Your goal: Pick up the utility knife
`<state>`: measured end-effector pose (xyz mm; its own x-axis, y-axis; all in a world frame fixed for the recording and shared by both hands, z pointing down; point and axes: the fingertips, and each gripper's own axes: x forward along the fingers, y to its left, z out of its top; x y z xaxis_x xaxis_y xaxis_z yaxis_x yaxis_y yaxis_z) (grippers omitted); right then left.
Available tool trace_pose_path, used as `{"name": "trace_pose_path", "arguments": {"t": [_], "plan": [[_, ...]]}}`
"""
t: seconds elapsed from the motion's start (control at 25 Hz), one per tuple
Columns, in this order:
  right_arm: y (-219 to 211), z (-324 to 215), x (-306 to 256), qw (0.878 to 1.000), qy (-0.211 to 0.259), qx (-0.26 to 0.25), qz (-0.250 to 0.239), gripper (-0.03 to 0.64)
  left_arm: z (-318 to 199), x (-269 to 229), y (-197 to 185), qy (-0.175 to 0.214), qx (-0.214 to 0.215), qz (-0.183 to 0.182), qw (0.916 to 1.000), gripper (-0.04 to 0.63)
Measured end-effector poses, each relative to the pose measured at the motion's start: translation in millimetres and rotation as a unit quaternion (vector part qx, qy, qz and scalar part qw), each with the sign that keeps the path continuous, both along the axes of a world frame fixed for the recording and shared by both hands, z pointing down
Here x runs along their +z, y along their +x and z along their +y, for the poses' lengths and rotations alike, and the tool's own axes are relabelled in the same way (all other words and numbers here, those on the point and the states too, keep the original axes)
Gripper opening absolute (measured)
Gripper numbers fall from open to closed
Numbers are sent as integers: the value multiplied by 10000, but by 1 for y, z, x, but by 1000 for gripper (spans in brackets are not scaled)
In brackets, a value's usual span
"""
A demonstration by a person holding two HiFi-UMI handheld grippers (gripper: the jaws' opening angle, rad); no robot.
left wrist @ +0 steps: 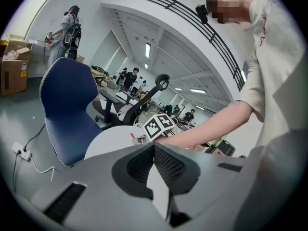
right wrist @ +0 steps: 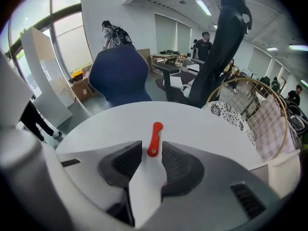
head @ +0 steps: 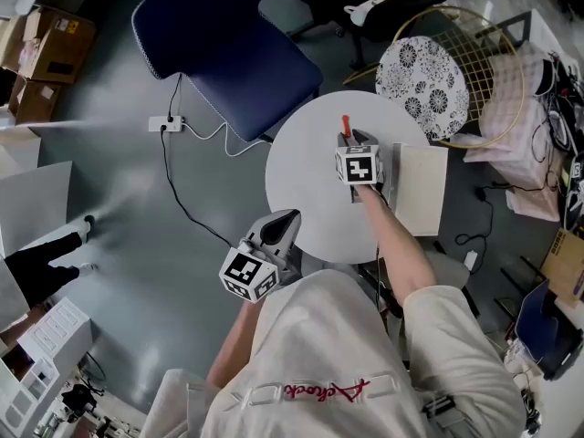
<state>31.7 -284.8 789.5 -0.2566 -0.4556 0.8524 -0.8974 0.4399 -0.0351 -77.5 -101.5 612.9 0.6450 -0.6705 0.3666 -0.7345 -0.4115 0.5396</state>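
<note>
Right gripper jaws stand apart, with a narrow gap on each side of the object between them; the pads are not yet pressed on anything. Between the jaw tips lies the near end of the utility knife, a slim red body flat on the round white surface.

Key relation: the knife's long axis runs almost straight away from the right gripper, in line with its approach, with the far end tipped slightly to the right. The jaws therefore close across the knife's narrow width, which is the correct orientation for a pinch. Only the near end sits between the tips; most of the body extends beyond them. Judgement: a short advance along the same line would seat more of the handle between the pads before closing, and no rotation appears necessary.

Left gripper has its jaws together with nothing between them. In the head view it is held close to the person's body, off the near edge of the surface and well apart from the knife. The right gripper is clearly the nearer one and is the one positioned for the pick.

Beyond the knife, the surface is bare up to its far edge. A flat white board lies at its right side, clear of the approach line. A blue chair stands on the floor past the surface.
</note>
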Motion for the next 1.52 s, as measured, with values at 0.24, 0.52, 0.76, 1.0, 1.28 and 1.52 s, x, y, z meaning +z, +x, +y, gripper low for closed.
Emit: {"name": "trace_pose_path", "arguments": {"t": [0.24,0.52,0.76,1.0,1.28,1.52], "plan": [[-3,2,-3,9998,-9,-57,183,96,1,0,-1,-13,-26,10,10000,12],[-7,3,-4,9994,29,-250,238,71,3,2,-7,-52,-78,4,10000,12],[-9,3,-6,9992,81,-326,220,69,3,1,-7,-35,-90,12,10000,12],[-8,23,-21,9992,247,-293,134,69,-1,-7,-12,102,-103,-20,9999,12],[6,34,-31,9990,386,-209,32,69,-7,-16,4,302,4,3,9995,12],[9,22,-91,9922,1179,-174,-359,69,-10,-29,14,471,114,-29,9988,12]]}}
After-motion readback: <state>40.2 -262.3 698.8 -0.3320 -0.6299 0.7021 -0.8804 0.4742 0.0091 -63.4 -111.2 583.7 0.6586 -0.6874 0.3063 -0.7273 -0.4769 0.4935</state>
